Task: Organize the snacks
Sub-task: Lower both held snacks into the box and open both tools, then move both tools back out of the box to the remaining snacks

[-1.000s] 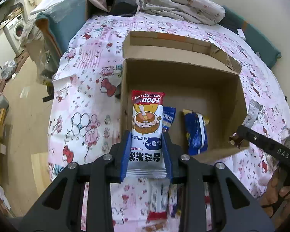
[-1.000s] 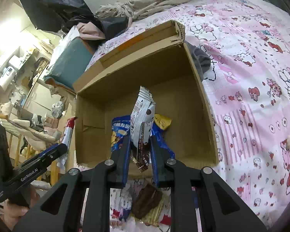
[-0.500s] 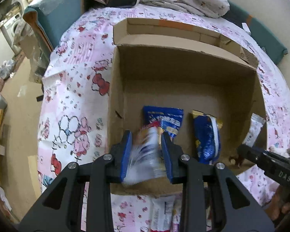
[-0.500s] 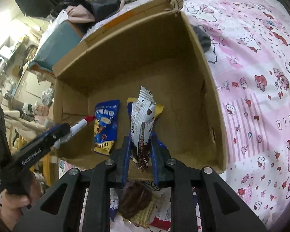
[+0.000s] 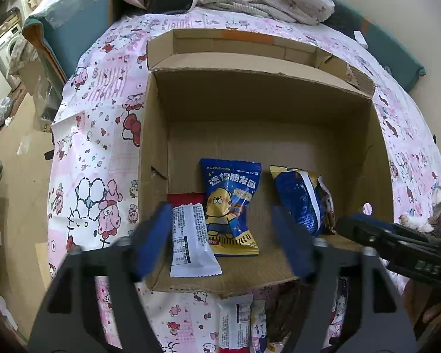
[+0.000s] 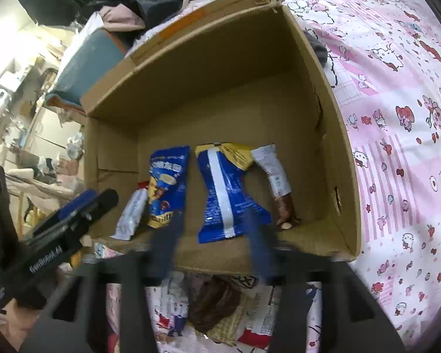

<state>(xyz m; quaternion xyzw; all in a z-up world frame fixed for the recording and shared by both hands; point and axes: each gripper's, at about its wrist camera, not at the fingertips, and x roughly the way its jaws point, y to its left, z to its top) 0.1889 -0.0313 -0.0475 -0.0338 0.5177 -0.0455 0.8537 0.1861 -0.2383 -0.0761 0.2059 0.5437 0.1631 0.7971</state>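
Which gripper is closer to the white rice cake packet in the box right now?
Left. The left gripper hangs open directly over the white rice cake packet; the right gripper is open over the blue-and-white packet, further right.

A cardboard box (image 5: 153, 135) and loose snack packets (image 6: 211, 303) are borne by a bed covered in a pink cartoon-print sheet (image 5: 97, 135).

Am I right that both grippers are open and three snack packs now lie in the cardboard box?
Not quite: both grippers, left gripper and right gripper, are open, but the cardboard box holds four packs, not three: white pack, blue bear pack, blue-and-yellow pack and brown-ended pack. The right wrist view shows all four.
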